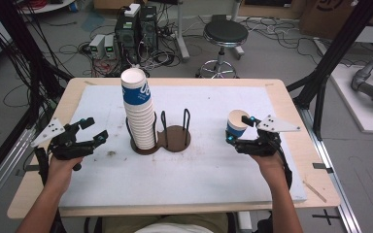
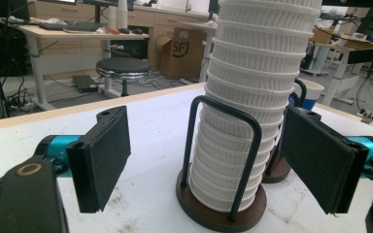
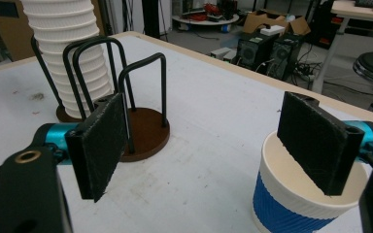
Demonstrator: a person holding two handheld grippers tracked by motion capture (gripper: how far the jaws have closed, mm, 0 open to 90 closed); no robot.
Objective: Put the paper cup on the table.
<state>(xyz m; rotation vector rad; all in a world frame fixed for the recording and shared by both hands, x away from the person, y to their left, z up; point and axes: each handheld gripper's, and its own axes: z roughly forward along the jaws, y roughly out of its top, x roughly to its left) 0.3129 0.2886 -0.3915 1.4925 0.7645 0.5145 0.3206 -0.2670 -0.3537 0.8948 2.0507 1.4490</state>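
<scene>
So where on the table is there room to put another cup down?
The white mat is bare along the near edge, between the two hands, and at the far right corner behind the single cup. It is crowded in the middle: the tall cup stack and the brown holder stand there.

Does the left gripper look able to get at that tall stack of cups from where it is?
Probably yes. The left gripper is open and faces the cup stack across bare table; the holder's wire loops may hinder a low grip.

left gripper (image 1: 91, 130): black frame, teal joints, grey three-cornered plate | right gripper (image 1: 240, 131): same, black padded jaws
</scene>
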